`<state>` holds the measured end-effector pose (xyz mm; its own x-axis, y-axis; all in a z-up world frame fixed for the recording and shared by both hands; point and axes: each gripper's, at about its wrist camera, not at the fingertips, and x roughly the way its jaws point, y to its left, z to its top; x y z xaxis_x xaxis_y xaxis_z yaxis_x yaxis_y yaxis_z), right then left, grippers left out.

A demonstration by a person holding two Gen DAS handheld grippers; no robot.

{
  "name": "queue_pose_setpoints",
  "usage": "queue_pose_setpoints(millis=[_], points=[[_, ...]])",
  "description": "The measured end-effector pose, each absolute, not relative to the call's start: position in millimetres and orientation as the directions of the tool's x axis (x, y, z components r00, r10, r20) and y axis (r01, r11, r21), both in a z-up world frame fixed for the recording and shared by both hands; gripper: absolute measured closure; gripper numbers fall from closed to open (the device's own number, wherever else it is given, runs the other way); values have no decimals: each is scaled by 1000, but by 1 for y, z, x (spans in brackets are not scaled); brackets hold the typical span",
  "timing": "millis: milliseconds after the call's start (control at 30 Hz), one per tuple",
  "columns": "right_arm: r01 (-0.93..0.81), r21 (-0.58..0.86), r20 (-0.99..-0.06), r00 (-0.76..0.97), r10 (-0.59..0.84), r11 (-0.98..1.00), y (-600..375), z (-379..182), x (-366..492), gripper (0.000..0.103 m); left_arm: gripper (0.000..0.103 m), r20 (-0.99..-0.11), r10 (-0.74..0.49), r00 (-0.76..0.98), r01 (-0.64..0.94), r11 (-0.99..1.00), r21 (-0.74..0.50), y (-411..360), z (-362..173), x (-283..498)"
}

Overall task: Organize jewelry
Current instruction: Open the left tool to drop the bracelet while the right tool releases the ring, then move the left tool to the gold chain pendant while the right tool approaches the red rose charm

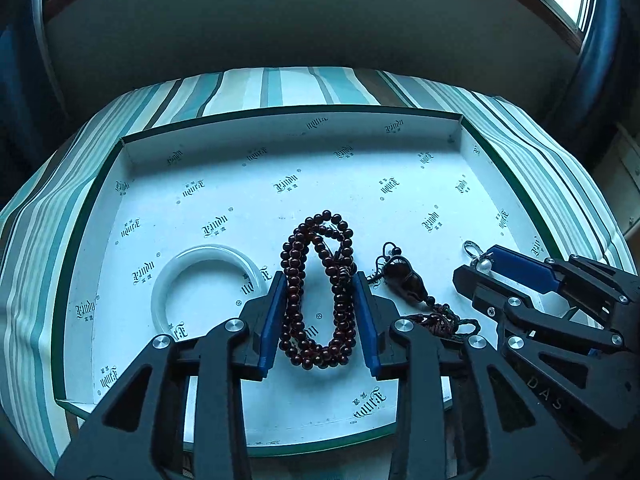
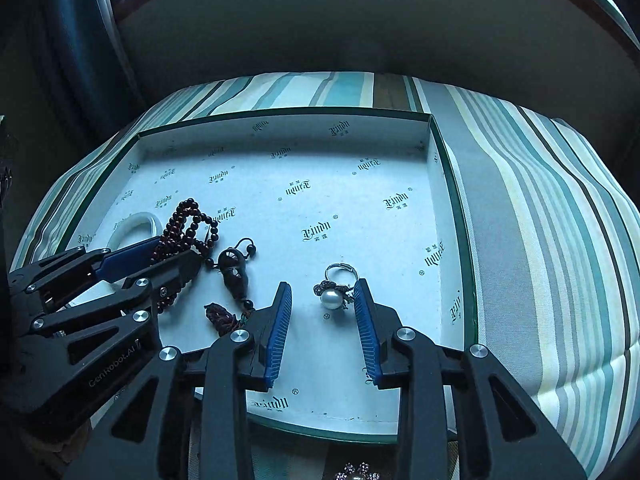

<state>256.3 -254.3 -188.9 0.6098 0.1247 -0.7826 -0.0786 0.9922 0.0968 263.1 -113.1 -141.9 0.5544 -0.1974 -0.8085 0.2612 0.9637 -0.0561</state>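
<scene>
Both grippers open, each straddling a piece in the tray [image 2: 456,216].
Left gripper [image 1: 320,280] brackets bead strand [image 1: 318,292], tray centre-near; right gripper [image 2: 322,292] brackets pearl ring [image 2: 334,290], its right pad [image 2: 366,328] touching. Centre on the pearl first or it skids sideways.

A shallow white box lid [image 1: 280,152], printed with repeated logos and edged in green, sits on a striped cloth [image 1: 280,86]. The left gripper [image 1: 320,280] has its blue pads spread to either side of a looped string of dark red beads [image 1: 316,284], the pads close against the loop's outer strands. A pale bangle [image 1: 168,280] lies just left of it. To the right lies a dark pendant [image 1: 404,280] with a tassel. Farther right, the right gripper [image 1: 492,268] reaches in beside a pearl ring [image 1: 482,262].
</scene>
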Motion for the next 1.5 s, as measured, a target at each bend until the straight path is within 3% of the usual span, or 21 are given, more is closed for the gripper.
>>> queue_pose_setpoints(millis=[133, 267, 700, 1000, 1500], points=[[-70, 96, -780, 615, 119, 993, -254, -187, 256, 69, 63, -803, -190, 565, 262, 964, -44, -113, -140, 261], [-67, 95, -778, 617, 116, 993, -254, -185, 256, 69, 51, -790, -172, 589, 253, 967, -22, -113, -134, 257], [-66, 84, -759, 642, 107, 994, -249, -169, 242, 69, 47, -758, -116, 642, 229, 972, 45, -101, -111, 240], [-75, 98, -737, 665, 123, 992, -239, -151, 203, 69, 35, -741, -45, 670, 145, 987, 71, -54, -93, 211], [-118, 93, -807, 573, 145, 989, -212, -193, 157, 69, 32, -790, 79, 608, 1, 995, 101, 20, -119, 153]])
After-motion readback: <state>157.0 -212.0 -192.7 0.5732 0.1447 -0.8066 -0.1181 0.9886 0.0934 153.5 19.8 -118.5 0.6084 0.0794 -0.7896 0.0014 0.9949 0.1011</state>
